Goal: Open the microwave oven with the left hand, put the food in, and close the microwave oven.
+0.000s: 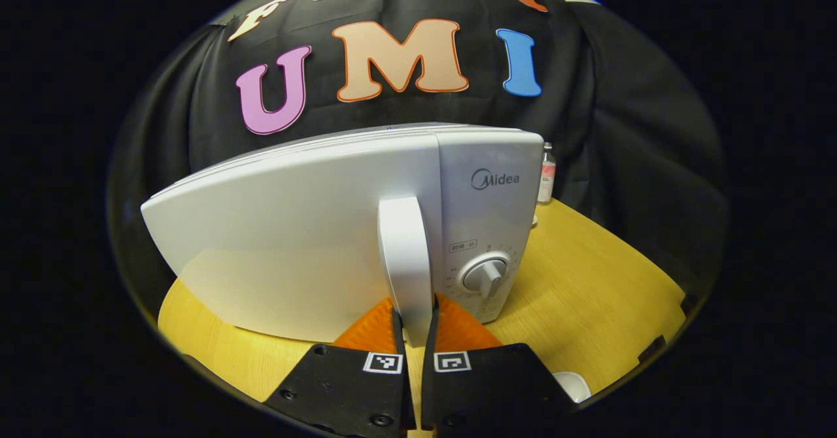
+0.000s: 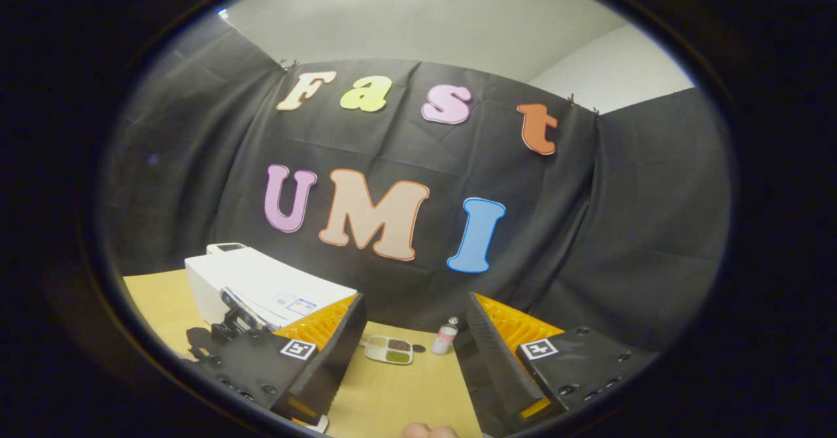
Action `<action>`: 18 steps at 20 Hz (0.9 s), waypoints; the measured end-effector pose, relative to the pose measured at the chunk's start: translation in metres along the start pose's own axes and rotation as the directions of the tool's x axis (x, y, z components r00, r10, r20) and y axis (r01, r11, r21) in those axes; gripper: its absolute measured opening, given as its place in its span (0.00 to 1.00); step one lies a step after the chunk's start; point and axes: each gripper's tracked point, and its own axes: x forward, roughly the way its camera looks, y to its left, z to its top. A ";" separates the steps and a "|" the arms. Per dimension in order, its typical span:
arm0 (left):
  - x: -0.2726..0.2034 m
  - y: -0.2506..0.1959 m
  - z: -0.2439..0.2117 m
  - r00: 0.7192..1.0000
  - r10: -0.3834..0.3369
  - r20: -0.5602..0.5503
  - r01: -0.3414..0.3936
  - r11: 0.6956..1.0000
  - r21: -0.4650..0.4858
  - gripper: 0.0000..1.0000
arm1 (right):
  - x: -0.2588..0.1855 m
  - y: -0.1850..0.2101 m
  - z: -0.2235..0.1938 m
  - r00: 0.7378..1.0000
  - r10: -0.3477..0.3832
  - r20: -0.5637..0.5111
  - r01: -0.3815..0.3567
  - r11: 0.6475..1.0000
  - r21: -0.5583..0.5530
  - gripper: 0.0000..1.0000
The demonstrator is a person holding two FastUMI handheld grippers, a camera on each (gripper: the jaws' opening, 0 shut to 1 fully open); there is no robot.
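We have the left gripper (image 1: pixel 414 333) clamped on the microwave oven's (image 1: pixel 340 229) door handle (image 1: pixel 405 261); the door looks barely opened, if at all. Loading and closing remain. Our right gripper (image 2: pixel 413 353) hangs open above the wooden desk (image 2: pixel 392 399); the food tray (image 2: pixel 389 350) sits near its back edge, beside a small bottle (image 2: pixel 445 337).
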 end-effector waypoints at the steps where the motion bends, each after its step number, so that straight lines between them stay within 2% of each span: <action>1: 0.001 0.000 0.000 1.000 -0.005 -0.001 0.005 1.000 0.003 0.04 | 0.000 -0.001 0.000 1.000 -0.001 0.000 0.001 1.000 0.006 0.97; 10: -0.002 -0.003 -0.003 0.999 -0.044 -0.030 0.044 0.999 0.003 0.01 | 0.004 -0.004 -0.002 1.000 -0.017 -0.005 0.017 1.000 -0.004 0.97; 12: -0.019 -0.002 -0.013 0.998 -0.040 -0.048 0.038 0.999 -0.032 0.01 | 0.004 -0.007 -0.004 1.000 -0.028 -0.005 0.028 1.000 -0.009 0.97; 13: -0.031 -0.001 -0.009 0.999 -0.040 0.013 0.040 0.999 -0.025 0.01 | 0.004 -0.010 -0.004 0.999 -0.036 -0.004 0.036 0.999 -0.009 0.97; 14: -0.044 -0.002 -0.016 0.999 -0.045 0.018 0.045 0.999 -0.002 0.01 | 0.005 -0.010 -0.006 0.999 -0.039 -0.007 0.039 0.999 0.000 0.97; 16: -0.063 0.000 -0.026 0.997 -0.071 0.029 0.070 0.997 0.021 0.00 | 0.006 0.000 -0.015 0.999 -0.011 -0.035 0.012 0.999 0.030 0.97; 18: -0.087 0.006 -0.040 0.996 -0.087 0.000 0.087 0.996 -0.021 0.00 | 0.007 0.010 -0.025 0.998 0.017 -0.060 -0.015 0.999 0.033 0.97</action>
